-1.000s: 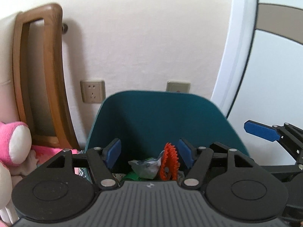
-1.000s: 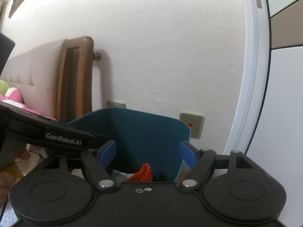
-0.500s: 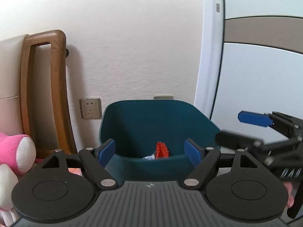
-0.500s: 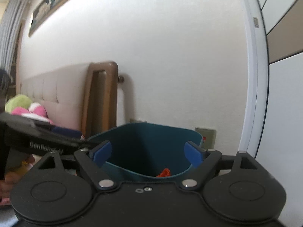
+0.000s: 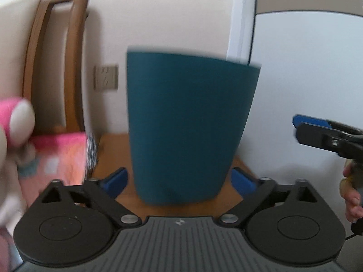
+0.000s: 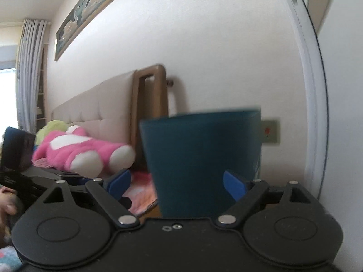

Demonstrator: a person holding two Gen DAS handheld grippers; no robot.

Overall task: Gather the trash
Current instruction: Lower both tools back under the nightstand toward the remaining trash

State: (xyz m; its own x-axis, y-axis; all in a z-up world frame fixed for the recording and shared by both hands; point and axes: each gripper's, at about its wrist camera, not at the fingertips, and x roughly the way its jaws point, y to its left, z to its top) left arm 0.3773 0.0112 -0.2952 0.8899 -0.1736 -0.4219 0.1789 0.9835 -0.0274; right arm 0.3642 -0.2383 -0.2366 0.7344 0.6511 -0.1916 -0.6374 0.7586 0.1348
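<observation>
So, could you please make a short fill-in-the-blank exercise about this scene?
1. The bin is dark ____ in colour.
2. The bin stands on a ____ surface made of wood.
3. Both the left gripper and the right gripper have their jaws ____.
4. The plush toy on the bed is mostly ____.

Missing words: teal; brown; open; pink
</observation>
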